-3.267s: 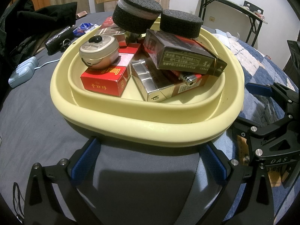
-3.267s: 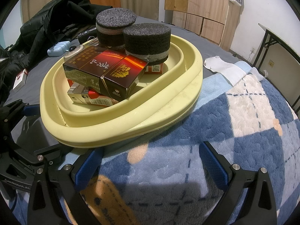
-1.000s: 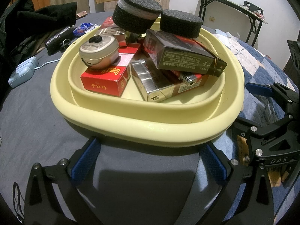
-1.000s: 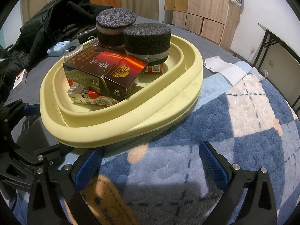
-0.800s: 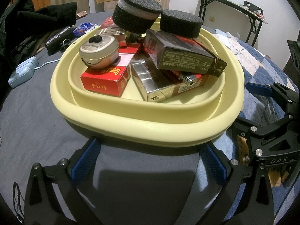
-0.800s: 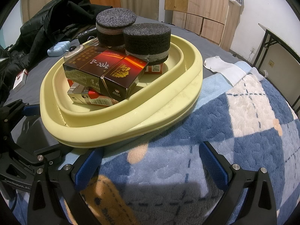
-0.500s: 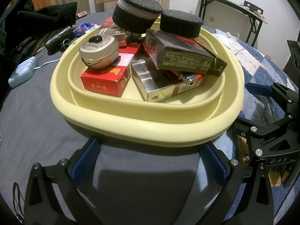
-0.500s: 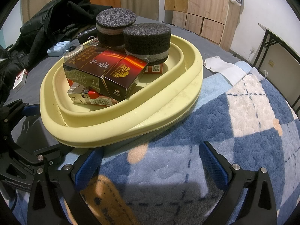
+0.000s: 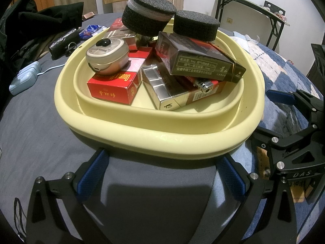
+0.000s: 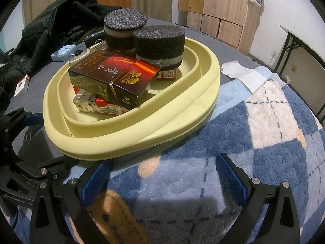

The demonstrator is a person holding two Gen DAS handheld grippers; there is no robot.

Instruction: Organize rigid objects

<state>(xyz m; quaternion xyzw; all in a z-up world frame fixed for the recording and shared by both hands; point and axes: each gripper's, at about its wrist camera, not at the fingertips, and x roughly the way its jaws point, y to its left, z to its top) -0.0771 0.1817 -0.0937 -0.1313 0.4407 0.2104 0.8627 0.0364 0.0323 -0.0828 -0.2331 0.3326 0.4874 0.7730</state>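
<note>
A pale yellow basin (image 9: pixel 162 140) (image 10: pixel 130 142) sits on the bed, piled with rigid things: a red cigarette box (image 9: pixel 113 87), a silver box (image 9: pixel 162 89), a dark box (image 9: pixel 199 61) (image 10: pixel 113 77), a round tin (image 9: pixel 107 56), a lighter (image 9: pixel 205 85) and two black foam discs (image 9: pixel 148 13) (image 10: pixel 160 44). My left gripper (image 9: pixel 162 174) is open and empty just before the basin's near rim. My right gripper (image 10: pixel 162 174) is open and empty over the blanket at the basin's right side.
A blue and white blanket (image 10: pixel 264 134) covers the right of the bed. A grey sheet (image 9: pixel 34 126) lies to the left. Black clothes (image 10: pixel 56 24), a light blue case (image 9: pixel 24 79) and a small red-white pack (image 10: pixel 21 86) lie beyond. A folding table (image 9: pixel 249 6) stands behind.
</note>
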